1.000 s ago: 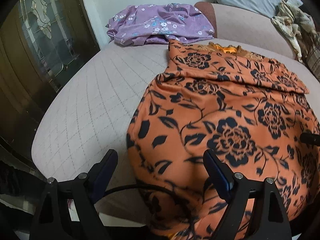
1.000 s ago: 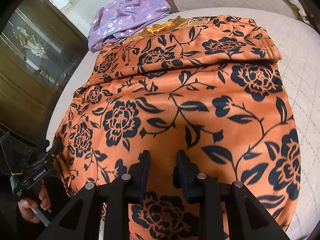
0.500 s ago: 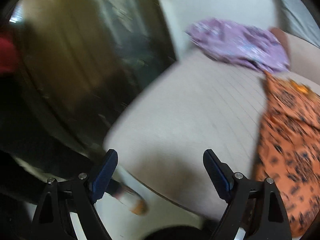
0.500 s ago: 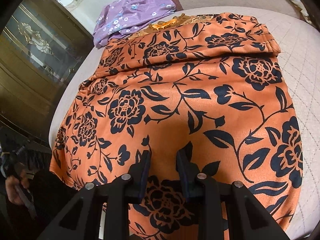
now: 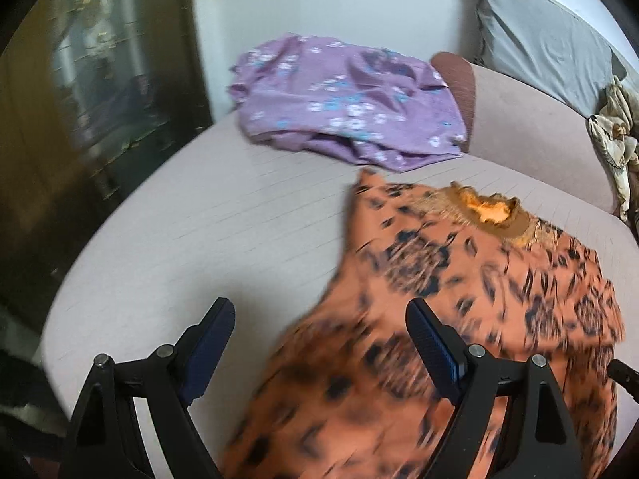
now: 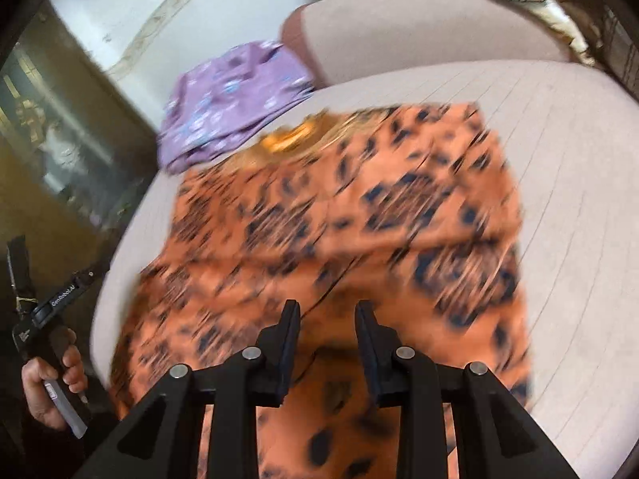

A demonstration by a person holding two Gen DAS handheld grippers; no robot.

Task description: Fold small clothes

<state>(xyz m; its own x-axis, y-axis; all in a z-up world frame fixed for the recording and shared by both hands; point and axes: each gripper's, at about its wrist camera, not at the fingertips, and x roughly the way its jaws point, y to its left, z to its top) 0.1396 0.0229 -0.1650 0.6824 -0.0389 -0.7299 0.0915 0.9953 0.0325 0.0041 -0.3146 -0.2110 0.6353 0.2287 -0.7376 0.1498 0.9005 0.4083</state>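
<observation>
An orange garment with black flowers (image 5: 459, 319) lies spread on the pale quilted bed, neckline (image 5: 491, 211) at the far end. Motion blurs its print in both views. My left gripper (image 5: 319, 319) is open wide over the garment's left edge, nothing between its blue pads. In the right wrist view the garment (image 6: 339, 219) fills the middle, and my right gripper (image 6: 327, 311) hovers over its near part. Its jaws stand a narrow gap apart and press on nothing. A hand (image 6: 48, 379) holds the left gripper's handle at the bed's left side.
A crumpled purple floral garment (image 5: 343, 103) lies at the far end of the bed (image 5: 199, 219), against a brown bolster (image 5: 459, 80). A grey pillow (image 5: 539, 40) and a beige patterned cloth (image 5: 615, 127) sit at the back right. A dark glass-fronted cabinet (image 5: 80, 99) stands left.
The left gripper swung left off the garment toward the cabinet, then came back over the garment's left edge. The right gripper pulled back and up, so more bed shows. Both jaws kept their openings.
</observation>
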